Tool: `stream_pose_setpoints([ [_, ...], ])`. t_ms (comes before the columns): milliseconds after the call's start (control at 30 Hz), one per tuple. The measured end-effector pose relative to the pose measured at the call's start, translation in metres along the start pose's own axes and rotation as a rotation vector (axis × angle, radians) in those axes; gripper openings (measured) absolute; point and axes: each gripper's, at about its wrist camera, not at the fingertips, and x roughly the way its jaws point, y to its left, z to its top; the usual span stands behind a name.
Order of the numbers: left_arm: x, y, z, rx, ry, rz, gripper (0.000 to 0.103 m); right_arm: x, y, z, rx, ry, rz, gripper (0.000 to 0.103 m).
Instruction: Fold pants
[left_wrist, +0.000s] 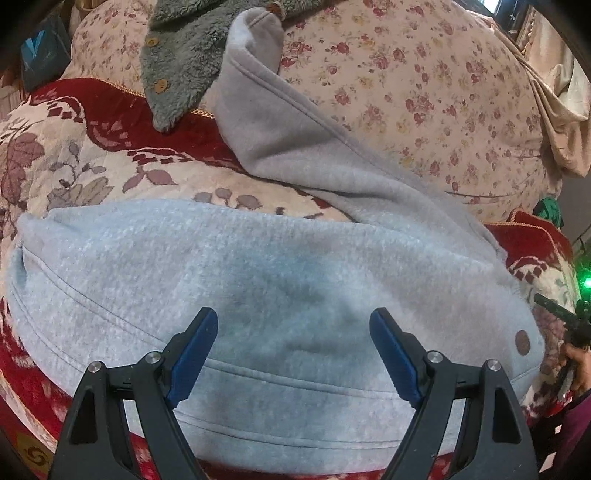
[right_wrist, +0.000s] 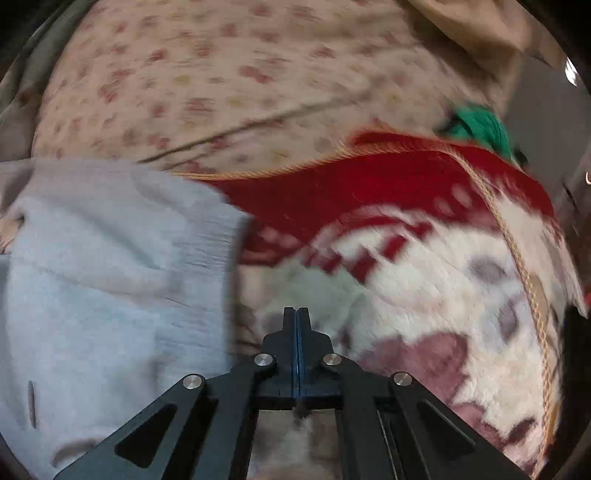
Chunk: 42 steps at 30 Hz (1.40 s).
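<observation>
- The place was a home, most likely a bedroom, with work done on a bed.
- A plush red-and-cream floral blanket (left_wrist: 74, 166) covered the surface.
- Behind it lay a bulky quilt in a small rose print (left_wrist: 424, 103).
- A grey fleece garment with wooden buttons (left_wrist: 177, 66) lay across the bedding.
- Beige cloth (left_wrist: 565, 110) hung at the right edge.

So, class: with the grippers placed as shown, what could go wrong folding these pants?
1. The right gripper is shut on nothing, over the blanket beside the grey pants; it may miss them.
2. One leg trails onto the floral quilt, touching a fleece garment that might drag along.
</observation>
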Motion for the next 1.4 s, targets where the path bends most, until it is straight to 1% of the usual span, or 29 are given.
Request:
stream_pose_setpoints([
  [33,0.000,0.003,0.002,-0.005,-0.003,0.002,0.084,-0.004,-0.003,-0.002,0.015,-0.012,0.029,0.000],
  [100,0.000,0.010,0.009,-0.022,-0.017,0.002,0.084,-0.019,0.009,-0.002,-0.055,-0.069,0.003,0.003],
  [133,-0.001,0.013,0.015,-0.033,-0.029,0.002,0.084,-0.023,0.019,0.002,-0.080,-0.069,0.026,0.004],
  [167,-0.003,0.016,0.022,-0.042,-0.046,0.001,0.084,-0.024,0.032,0.008,-0.101,-0.051,0.064,0.004],
  [200,-0.006,0.019,0.031,-0.047,-0.068,-0.001,0.084,-0.025,0.041,0.011,-0.121,-0.039,0.080,0.004],
  [333,-0.013,0.030,0.071,-0.047,-0.136,0.017,0.090,-0.020,0.103,0.028,-0.248,-0.040,0.175,0.004],
  [433,-0.014,0.038,0.103,-0.045,-0.156,0.027,0.091,-0.009,0.138,0.043,-0.272,-0.039,0.267,0.006],
  [500,-0.011,0.044,0.119,-0.058,-0.157,0.031,0.091,0.002,0.159,0.056,-0.272,-0.024,0.322,0.010],
  [533,-0.009,0.046,0.125,-0.064,-0.158,0.030,0.091,0.008,0.165,0.061,-0.256,-0.014,0.355,0.022],
  [567,-0.007,0.049,0.131,-0.069,-0.157,0.025,0.091,0.016,0.169,0.069,-0.228,0.003,0.408,0.056],
  [600,-0.005,0.052,0.137,-0.073,-0.156,0.023,0.091,0.023,0.172,0.074,-0.190,0.018,0.459,0.077],
  [633,-0.003,0.053,0.141,-0.074,-0.156,0.025,0.092,0.028,0.174,0.080,-0.150,0.011,0.494,0.094],
  [667,0.000,0.054,0.147,-0.067,-0.153,0.025,0.092,0.031,0.178,0.084,-0.144,-0.004,0.490,0.092],
  [700,0.003,0.054,0.153,-0.055,-0.150,0.029,0.092,0.036,0.185,0.091,-0.173,-0.013,0.455,0.092],
  [733,0.007,0.053,0.158,-0.046,-0.147,0.037,0.092,0.039,0.191,0.097,-0.195,-0.017,0.444,0.092],
  [767,0.012,0.054,0.165,-0.038,-0.143,0.048,0.092,0.041,0.194,0.100,-0.204,-0.018,0.443,0.092],
  [833,0.019,0.053,0.177,-0.022,-0.131,0.036,0.092,0.052,0.200,0.120,-0.248,-0.013,0.442,0.092],
  [900,0.025,0.051,0.188,-0.004,-0.127,0.029,0.092,0.066,0.209,0.134,-0.321,0.015,0.447,0.092],
  [967,0.031,0.049,0.201,0.029,-0.123,0.034,0.092,0.082,0.222,0.146,-0.429,0.019,0.387,0.092],
  [1033,0.038,0.048,0.214,0.053,-0.126,0.067,0.092,0.093,0.235,0.151,-0.558,0.026,0.361,0.092],
  [1067,0.042,0.047,0.221,0.066,-0.125,0.080,0.092,0.102,0.246,0.151,-0.646,0.041,0.334,0.092],
  [1100,0.047,0.047,0.229,0.081,-0.120,0.089,0.092,0.110,0.254,0.151,-0.699,0.055,0.320,0.092],
  [1133,0.051,0.046,0.235,0.092,-0.116,0.098,0.092,0.117,0.259,0.151,-0.736,0.071,0.314,0.092],
  [1200,0.062,0.043,0.247,0.128,-0.107,0.121,0.092,0.132,0.266,0.152,-0.768,0.099,0.301,0.092],
  [1233,0.068,0.040,0.251,0.150,-0.095,0.132,0.092,0.142,0.270,0.151,-0.778,0.140,0.306,0.090],
  [1267,0.075,0.036,0.255,0.170,-0.077,0.141,0.092,0.146,0.273,0.149,-0.790,0.160,0.300,0.073],
  [1300,0.084,0.034,0.258,0.189,-0.056,0.151,0.092,0.154,0.279,0.143,-0.828,0.183,0.264,0.054],
  [1333,0.092,0.031,0.261,0.207,-0.039,0.164,0.092,0.158,0.282,0.138,-0.854,0.172,0.208,0.023],
  [1400,0.107,0.028,0.265,0.230,-0.009,0.182,0.091,0.157,0.284,0.132,-0.854,0.161,0.186,0.017],
])
